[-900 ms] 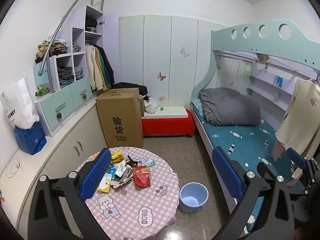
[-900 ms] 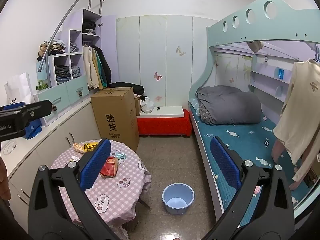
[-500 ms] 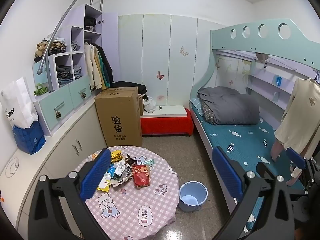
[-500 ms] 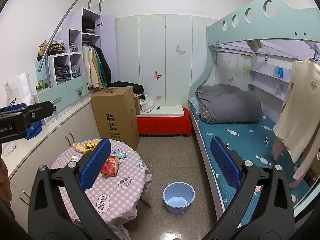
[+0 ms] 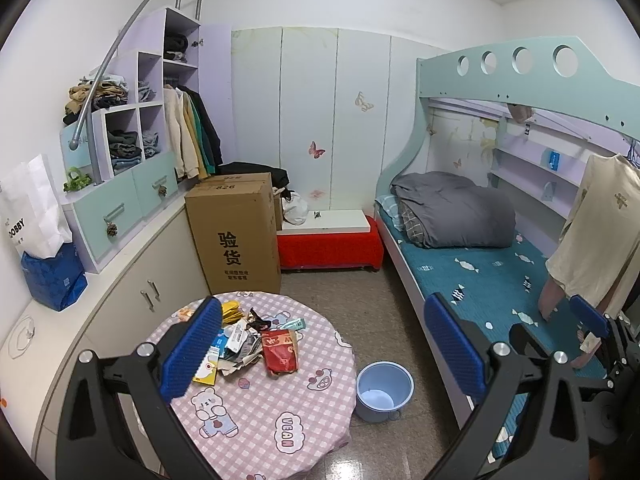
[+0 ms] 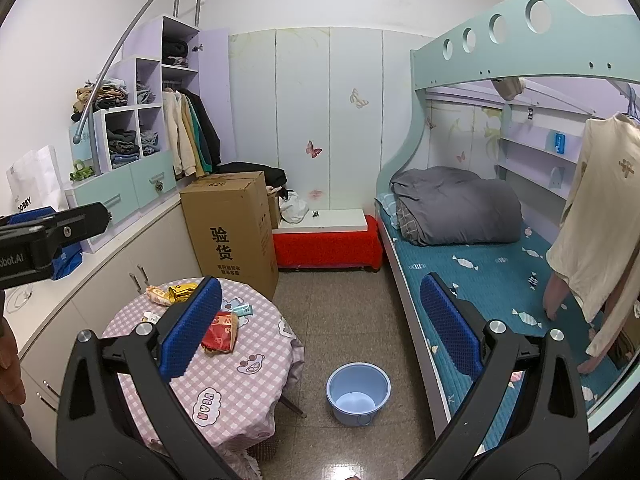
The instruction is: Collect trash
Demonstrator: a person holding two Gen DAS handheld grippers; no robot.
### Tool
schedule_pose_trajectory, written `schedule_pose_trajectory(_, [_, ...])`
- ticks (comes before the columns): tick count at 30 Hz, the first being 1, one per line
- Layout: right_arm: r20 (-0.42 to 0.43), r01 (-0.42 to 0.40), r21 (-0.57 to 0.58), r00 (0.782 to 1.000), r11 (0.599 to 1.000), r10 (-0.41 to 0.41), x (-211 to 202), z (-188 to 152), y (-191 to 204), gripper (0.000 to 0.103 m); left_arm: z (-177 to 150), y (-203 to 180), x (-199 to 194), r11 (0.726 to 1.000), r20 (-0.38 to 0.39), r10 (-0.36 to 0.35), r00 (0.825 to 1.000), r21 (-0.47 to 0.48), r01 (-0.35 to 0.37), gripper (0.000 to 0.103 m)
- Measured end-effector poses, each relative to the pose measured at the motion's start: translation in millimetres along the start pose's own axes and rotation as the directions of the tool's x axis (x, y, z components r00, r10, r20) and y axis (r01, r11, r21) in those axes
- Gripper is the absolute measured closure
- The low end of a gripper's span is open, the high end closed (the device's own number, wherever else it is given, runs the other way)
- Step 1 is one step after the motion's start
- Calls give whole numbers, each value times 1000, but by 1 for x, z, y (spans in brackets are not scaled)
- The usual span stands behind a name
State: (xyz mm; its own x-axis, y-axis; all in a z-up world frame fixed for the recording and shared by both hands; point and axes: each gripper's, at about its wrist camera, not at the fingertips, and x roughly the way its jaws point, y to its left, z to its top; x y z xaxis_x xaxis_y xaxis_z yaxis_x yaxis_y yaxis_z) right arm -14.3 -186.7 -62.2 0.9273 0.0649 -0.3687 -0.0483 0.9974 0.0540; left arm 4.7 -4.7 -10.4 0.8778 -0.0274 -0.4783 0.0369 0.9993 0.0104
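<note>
Pink checked table [image 5: 280, 408] printed "VEGAN" holds wrappers [image 5: 248, 340]; both grippers' [image 5: 320, 344] [image 6: 316, 328] jaws gape wide, empty.

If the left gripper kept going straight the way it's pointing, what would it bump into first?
Probably the floor beyond the round table, near the red bench. The left gripper is open and tilted downward; nothing lies between its fingers. Depth is hard to judge here.

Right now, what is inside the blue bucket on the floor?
The blue bucket looks empty: only its pale bottom shows. The near inner wall is hidden behind its rim.
</note>
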Motion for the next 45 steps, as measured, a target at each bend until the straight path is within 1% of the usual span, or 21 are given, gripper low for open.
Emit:
schedule_pose_trajectory(13, [-10,3,12,1000,1000,-3,7,-7,-4,6,2,4,3,1000,-10,-17,1000,-2,17,4])
schedule_pose_trajectory(21, [-29,-10,18,1000,1000,10,18,-4,1,6,0,5,7,1000,-16,-9,1000,7,9,4])
schedule_pose_trajectory(30, [-54,-20,9,998,1000,20,31,2,6,6,2,12,14,1000,-12,-8,1000,-7,8,4])
schedule_pose_trajectory(45, [-60,-20,8,998,1000,20,40,7,8,6,10,17,24,1000,-24,-12,1000,-16,12,4])
